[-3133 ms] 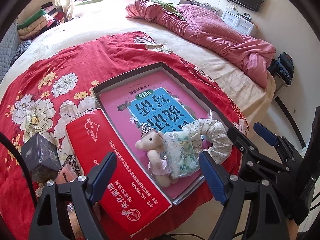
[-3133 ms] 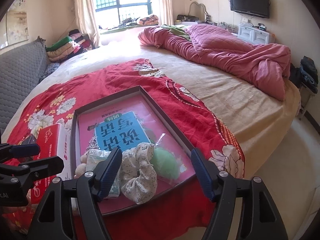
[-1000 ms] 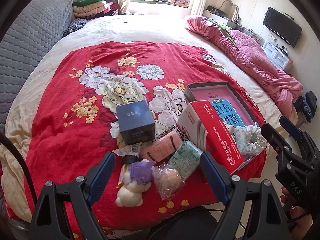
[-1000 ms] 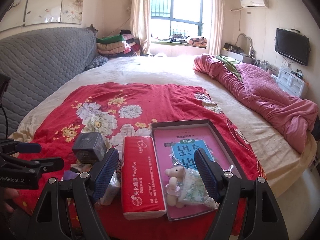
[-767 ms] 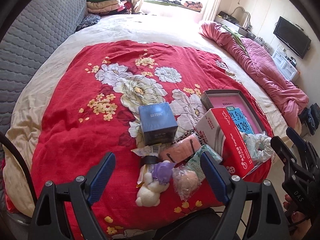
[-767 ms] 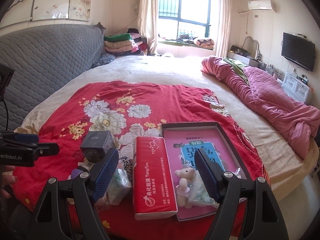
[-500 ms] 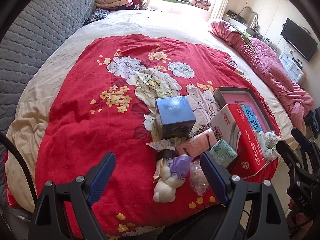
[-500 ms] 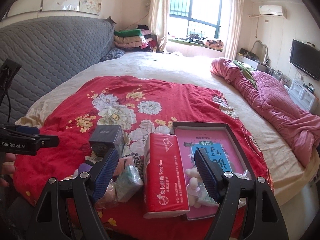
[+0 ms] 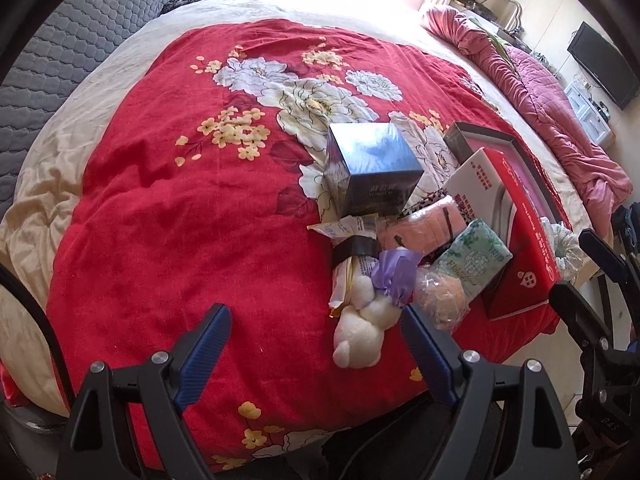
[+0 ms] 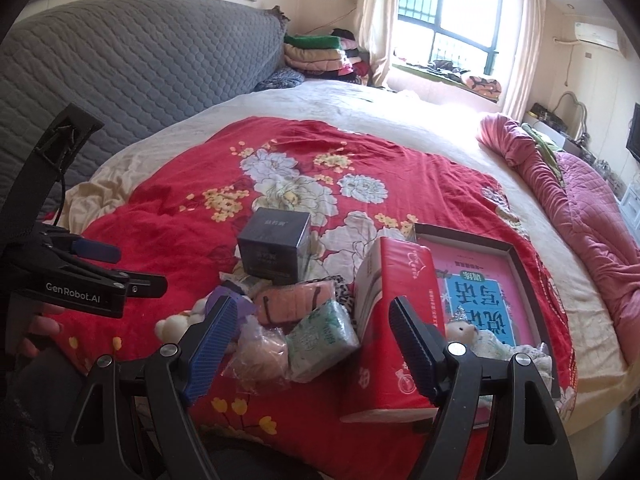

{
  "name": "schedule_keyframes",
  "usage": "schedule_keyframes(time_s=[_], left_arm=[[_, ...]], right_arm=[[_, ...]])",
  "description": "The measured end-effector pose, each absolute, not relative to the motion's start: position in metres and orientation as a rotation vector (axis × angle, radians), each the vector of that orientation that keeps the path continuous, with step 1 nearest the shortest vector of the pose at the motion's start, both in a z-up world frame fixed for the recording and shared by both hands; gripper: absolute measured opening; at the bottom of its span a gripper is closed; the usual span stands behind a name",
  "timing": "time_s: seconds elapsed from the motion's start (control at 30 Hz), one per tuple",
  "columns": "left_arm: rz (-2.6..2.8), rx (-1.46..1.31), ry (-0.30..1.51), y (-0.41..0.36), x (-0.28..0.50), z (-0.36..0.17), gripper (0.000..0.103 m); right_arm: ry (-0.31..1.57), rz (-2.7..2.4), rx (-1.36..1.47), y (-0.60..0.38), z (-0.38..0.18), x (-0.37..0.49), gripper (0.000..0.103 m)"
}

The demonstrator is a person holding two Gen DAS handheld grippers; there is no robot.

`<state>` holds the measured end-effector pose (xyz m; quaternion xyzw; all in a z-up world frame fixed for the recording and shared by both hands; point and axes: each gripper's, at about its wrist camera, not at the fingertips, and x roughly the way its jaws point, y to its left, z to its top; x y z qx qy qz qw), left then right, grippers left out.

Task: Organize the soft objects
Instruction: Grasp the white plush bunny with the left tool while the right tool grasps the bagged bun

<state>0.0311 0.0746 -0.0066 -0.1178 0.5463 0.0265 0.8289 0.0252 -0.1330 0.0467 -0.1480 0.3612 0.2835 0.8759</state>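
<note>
Both grippers empty, jaws wide: left gripper (image 9: 314, 350) lines up on plush (image 9: 362, 330) in pile; right gripper (image 10: 310, 334) above tissue pack (image 10: 322, 330), tray (image 10: 524, 276) alongside.

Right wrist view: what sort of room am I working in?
A bedroom, most likely: a large bed under a red floral blanket, a grey quilted headboard, and folded bedding stacked by the window.
</note>
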Motion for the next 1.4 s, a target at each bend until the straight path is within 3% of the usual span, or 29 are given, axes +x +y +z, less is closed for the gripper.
schedule_keyframes(time_s=[0.43,0.73,1.23,1.4], left_arm=[[-0.041,-0.254,1.254,0.059,0.032,-0.053,0.086],[-0.094,-0.342,1.272,0.062,0.037,-0.066,0.072],[-0.167,-0.434,1.279,0.064,0.047,-0.078,0.037],[-0.179,-0.456,1.274,0.064,0.049,-0.080,0.033]], right_arm=[[0.864,0.673,-0.386,-0.121,0.001,0.026,0.079],[0.902,0.704,-0.526,-0.106,-0.031,0.025,0.079],[0.898,0.815,-0.692,-0.064,-0.073,0.027,0.079],[0.926,0.808,-0.634,-0.067,-0.076,0.038,0.062]])
